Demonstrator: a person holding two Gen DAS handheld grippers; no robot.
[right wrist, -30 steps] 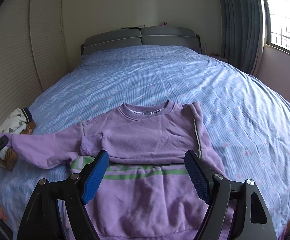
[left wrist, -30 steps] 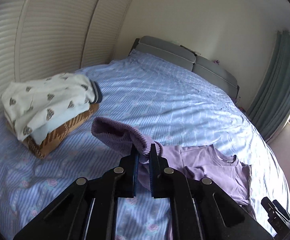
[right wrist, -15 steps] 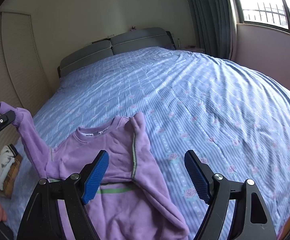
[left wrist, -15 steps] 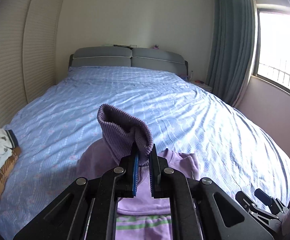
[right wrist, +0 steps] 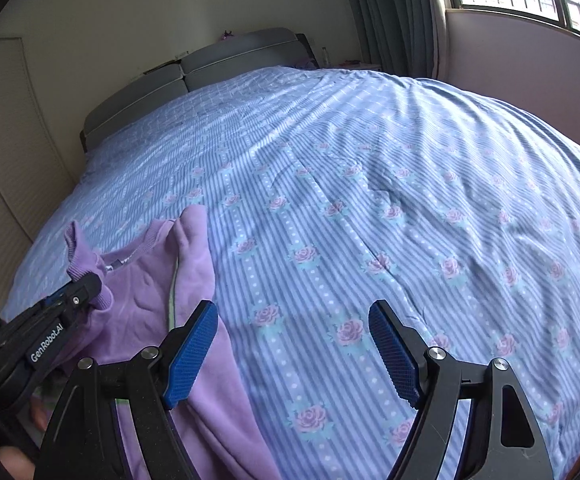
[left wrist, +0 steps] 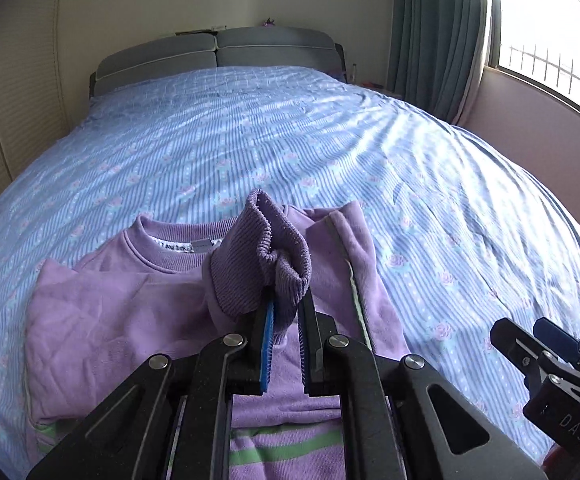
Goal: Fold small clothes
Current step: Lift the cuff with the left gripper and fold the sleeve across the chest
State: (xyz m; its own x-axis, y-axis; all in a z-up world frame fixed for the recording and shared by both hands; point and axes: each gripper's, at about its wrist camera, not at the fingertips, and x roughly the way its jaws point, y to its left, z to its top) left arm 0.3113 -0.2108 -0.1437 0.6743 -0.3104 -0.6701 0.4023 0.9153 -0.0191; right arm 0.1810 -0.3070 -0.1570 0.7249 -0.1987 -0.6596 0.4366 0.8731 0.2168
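Observation:
A small purple sweatshirt [left wrist: 130, 320] with green stripes lies on the bed, neck toward the headboard. My left gripper [left wrist: 286, 312] is shut on the ribbed cuff [left wrist: 266, 256] of its left sleeve and holds it above the chest, so the sleeve lies folded across the body. In the right wrist view the sweatshirt [right wrist: 194, 264] sits at the left, with the left gripper [right wrist: 78, 292] gripping the cuff [right wrist: 76, 252]. My right gripper [right wrist: 292, 344] is open and empty, over the bedsheet just right of the sweatshirt's right sleeve [right wrist: 198, 240].
The bed has a blue striped floral sheet [left wrist: 330, 140] and a grey headboard [left wrist: 218, 52]. A window and teal curtain [left wrist: 442, 32] stand at the right. The wardrobe wall [right wrist: 6, 168] runs along the left. The right gripper shows at the lower right in the left wrist view [left wrist: 546, 356].
My left gripper has carried the sleeve cuff from the far left across and over the sweatshirt's chest. My right gripper has swung right, off the sweatshirt and over bare sheet.

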